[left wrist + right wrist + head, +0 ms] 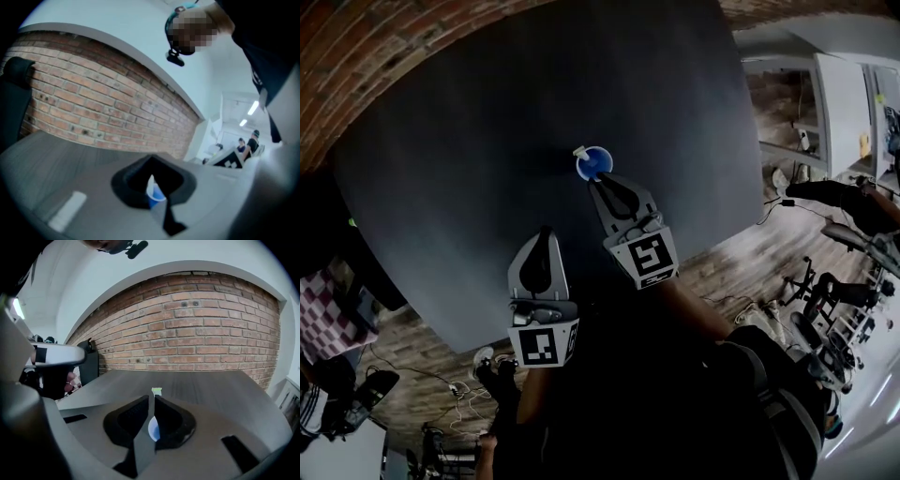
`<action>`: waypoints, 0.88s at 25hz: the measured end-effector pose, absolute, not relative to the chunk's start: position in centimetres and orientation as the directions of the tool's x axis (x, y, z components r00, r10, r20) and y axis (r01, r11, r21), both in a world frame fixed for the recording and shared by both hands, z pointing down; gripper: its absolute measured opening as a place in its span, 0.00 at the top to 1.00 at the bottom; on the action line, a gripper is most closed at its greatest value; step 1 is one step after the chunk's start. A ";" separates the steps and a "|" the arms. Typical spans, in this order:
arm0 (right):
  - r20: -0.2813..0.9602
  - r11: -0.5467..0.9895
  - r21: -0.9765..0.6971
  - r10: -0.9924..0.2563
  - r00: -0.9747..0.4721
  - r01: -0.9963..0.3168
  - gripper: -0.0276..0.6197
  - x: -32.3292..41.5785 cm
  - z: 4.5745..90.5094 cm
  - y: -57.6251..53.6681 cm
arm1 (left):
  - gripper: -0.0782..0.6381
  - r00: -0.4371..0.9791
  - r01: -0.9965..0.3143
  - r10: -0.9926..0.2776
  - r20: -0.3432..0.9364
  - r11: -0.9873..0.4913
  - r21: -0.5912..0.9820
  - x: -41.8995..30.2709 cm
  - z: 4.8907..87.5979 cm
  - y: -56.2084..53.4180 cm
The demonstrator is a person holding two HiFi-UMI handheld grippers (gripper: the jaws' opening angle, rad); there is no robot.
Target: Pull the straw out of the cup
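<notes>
A small blue cup (pixel 595 163) stands near the middle of the dark round table (pixel 469 141), with a white straw (pixel 579 150) leaning out of its far-left side. My right gripper (pixel 596 181) is shut, its tips at the cup's near rim and apart from the straw's top. In the right gripper view the cup (pixel 153 428) shows below the closed jaws of the right gripper (pixel 152 397), and the straw's end (pixel 156 391) lies just beyond the tips. My left gripper (pixel 546 232) hangs back, shut and empty. The left gripper view shows the cup (pixel 156 196) and straw (pixel 151 182) ahead of the left gripper (pixel 151 160).
A brick wall (pixel 197 333) runs behind the table. The table's near edge (pixel 469 342) drops to a wooden floor with cables. Bicycles and gear (pixel 844 234) stand at the right, and a checkered cloth (pixel 328 314) at the left. People (pixel 248 140) stand far off.
</notes>
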State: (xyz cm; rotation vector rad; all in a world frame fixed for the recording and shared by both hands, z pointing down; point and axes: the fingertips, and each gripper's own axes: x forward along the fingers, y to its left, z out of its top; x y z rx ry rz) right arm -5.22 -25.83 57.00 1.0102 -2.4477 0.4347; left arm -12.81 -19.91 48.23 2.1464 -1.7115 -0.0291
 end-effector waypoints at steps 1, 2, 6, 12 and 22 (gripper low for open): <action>0.525 0.682 -0.110 -0.577 -0.625 -0.723 0.94 -5.3 57.5 -25.9 | 0.88 0.250 -0.934 -0.941 0.229 -0.172 0.313 -12.9 48.5 -19.9; 0.531 0.684 -0.107 -0.574 -0.623 -0.721 0.94 -5.3 57.9 -26.0 | 0.88 0.247 -0.935 -0.940 0.234 -0.169 0.311 -12.9 48.7 -19.8; 0.554 0.690 -0.106 -0.557 -0.618 -0.716 0.91 -5.3 59.1 -26.3 | 0.88 0.236 -0.936 -0.941 0.243 -0.154 0.315 -12.8 48.8 -19.7; 0.575 0.692 -0.098 -0.547 -0.608 -0.715 0.89 -4.9 60.9 -27.6 | 0.88 0.218 -0.938 -0.943 0.252 -0.132 0.320 -12.6 49.4 -20.6; 0.614 0.708 -0.081 -0.520 -0.595 -0.702 0.85 -4.8 62.8 -28.4 | 0.88 0.190 -0.944 -0.939 0.287 -0.094 0.318 -12.7 50.1 -21.0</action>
